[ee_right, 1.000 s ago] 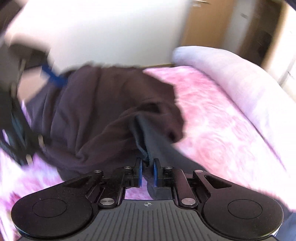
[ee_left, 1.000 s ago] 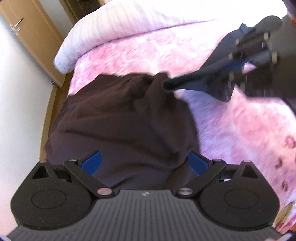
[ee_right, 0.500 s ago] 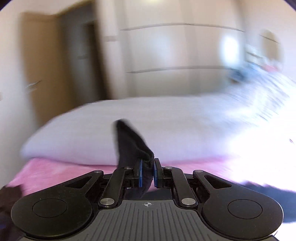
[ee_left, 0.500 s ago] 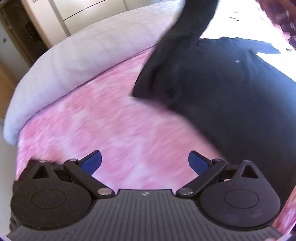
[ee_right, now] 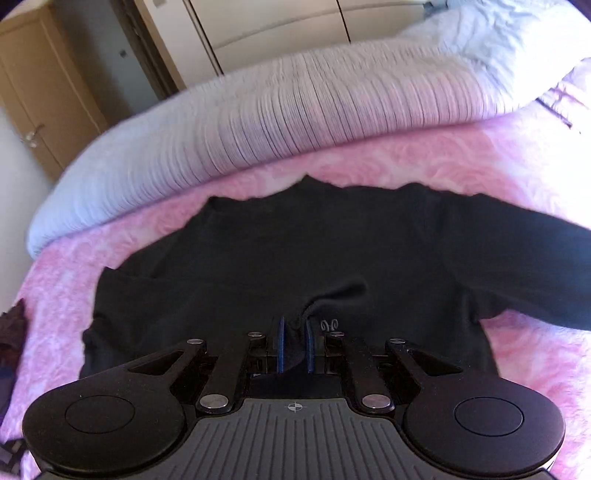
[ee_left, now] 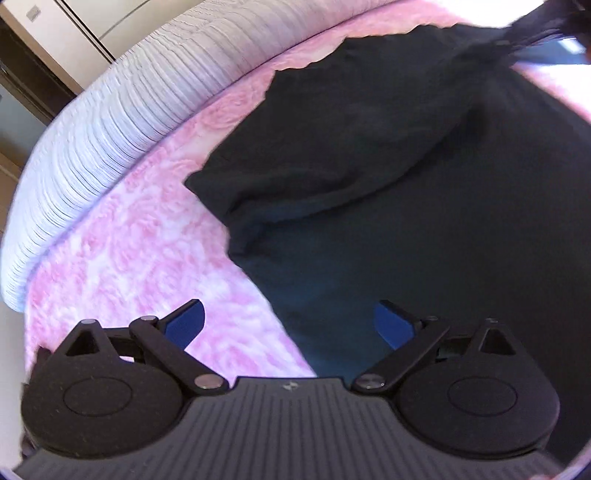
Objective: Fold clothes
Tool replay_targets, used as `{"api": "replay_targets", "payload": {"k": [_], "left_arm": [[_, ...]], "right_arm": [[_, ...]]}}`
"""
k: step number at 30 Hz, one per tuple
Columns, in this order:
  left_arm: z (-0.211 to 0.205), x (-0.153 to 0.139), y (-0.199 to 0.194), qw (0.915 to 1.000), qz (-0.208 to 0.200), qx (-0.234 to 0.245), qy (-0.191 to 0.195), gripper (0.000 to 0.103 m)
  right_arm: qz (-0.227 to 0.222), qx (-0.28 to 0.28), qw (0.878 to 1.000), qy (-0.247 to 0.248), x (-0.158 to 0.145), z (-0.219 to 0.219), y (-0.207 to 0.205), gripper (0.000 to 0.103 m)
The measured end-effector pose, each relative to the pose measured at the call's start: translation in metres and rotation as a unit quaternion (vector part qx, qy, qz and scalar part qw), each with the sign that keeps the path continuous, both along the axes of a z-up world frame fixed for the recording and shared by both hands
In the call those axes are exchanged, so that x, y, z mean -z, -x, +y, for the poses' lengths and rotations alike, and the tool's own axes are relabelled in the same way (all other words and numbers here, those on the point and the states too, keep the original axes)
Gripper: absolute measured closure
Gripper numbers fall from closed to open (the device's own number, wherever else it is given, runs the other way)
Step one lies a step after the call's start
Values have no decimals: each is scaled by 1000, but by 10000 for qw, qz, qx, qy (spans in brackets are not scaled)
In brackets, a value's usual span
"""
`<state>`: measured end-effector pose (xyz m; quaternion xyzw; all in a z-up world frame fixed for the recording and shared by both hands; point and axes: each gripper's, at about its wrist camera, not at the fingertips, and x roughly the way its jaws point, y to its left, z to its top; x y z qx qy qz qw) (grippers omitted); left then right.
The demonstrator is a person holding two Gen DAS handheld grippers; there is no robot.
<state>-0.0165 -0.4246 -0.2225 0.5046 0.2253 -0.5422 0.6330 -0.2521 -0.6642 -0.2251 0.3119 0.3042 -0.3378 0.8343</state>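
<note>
A black long-sleeved top [ee_right: 295,251] lies spread on the pink bedspread [ee_right: 424,158], with one sleeve [ee_right: 535,258] running off to the right. My right gripper [ee_right: 294,343] is shut on a raised fold of the top's near edge. In the left wrist view the same top [ee_left: 424,221] fills the right half, and its far corner [ee_left: 491,48] is pulled up towards a blurred dark shape. My left gripper [ee_left: 288,323] hangs open over the top's left edge, with nothing between its blue pads [ee_left: 184,321].
A long ribbed white bolster [ee_right: 295,122] lies along the far side of the bed. Behind it stand pale wardrobe doors [ee_right: 280,26] and a wooden door [ee_right: 40,92]. A dark brown garment [ee_right: 11,325] lies at the bed's left edge.
Both grippers swung across the bed, away from the dark brown garment. The black cloth in the right gripper was carried along and now lies spread flat. The left gripper stayed open.
</note>
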Motion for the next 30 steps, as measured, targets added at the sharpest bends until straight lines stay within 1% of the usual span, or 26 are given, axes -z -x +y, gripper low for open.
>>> {"api": "replay_targets", "payload": {"k": [3,4,5,6,7,8,9,10,11,12,14,15,16,17,18,19,20,23,26,30], "left_arm": [[-21,15,-10,9995,-298,87,6,9],[-28,20,-13,9992,-385,139,4,11],[-35,26,-17,9987,-472,190,2,15],[-41,31,-20,9981,-551,280,-15,17],[-48,36,-22,9971,-646,400,-38,21],[-54,43,-25,9958,-755,518,-71,24],[-60,48,-28,9949,-808,600,-97,26],[-66,51,-31,9944,-812,667,-89,31],[-70,54,-34,9938,-821,745,-69,36],[-73,57,-37,9929,-836,849,-49,41],[-75,62,-42,9914,-808,1030,-33,63],[-74,64,-45,9907,-803,1098,-41,68],[-73,65,-48,9908,-760,1121,-20,80],[-71,65,-51,9912,-697,1126,16,90],[-69,65,-54,9916,-633,1130,52,91],[-66,64,-56,9923,-575,1089,140,96],[-61,63,-58,9931,-532,1013,269,97],[-46,65,-57,9931,-607,809,601,99],[-41,73,-51,9920,-697,733,760,100],[-37,81,-46,9888,-863,729,973,100]], "right_arm": [[258,-120,9992,-287,16,-2,10,93],[369,-117,9986,-371,21,-4,13,92],[484,-74,9981,-378,23,-6,15,89],[652,2,9974,-296,23,-7,15,87],[848,106,9962,-193,20,-6,15,81],[1034,219,9943,-103,16,-5,15,68],[1134,328,9930,-24,9,-3,15,63],[1169,434,9922,48,1,0,15,61],[1077,367,9935,77,-6,3,10,61],[889,170,9959,74,-12,5,0,61],[659,-479,9966,105,-20,10,-32,60],[580,-809,9949,138,-22,12,-53,60],[489,-1114,9924,158,-24,13,-74,60],[408,-1381,9895,140,-24,13,-96,59],[365,-1615,9861,96,-23,13,-120,59],[370,-1824,9825,79,-22,13,-143,59],[396,-2027,9784,95,-20,15,-165,59],[477,-2640,9632,161,-9,17,-230,59],[561,-3216,9450,191,4,19,-289,59],[821,-3766,9223,284,24,27,-349,59]]}}
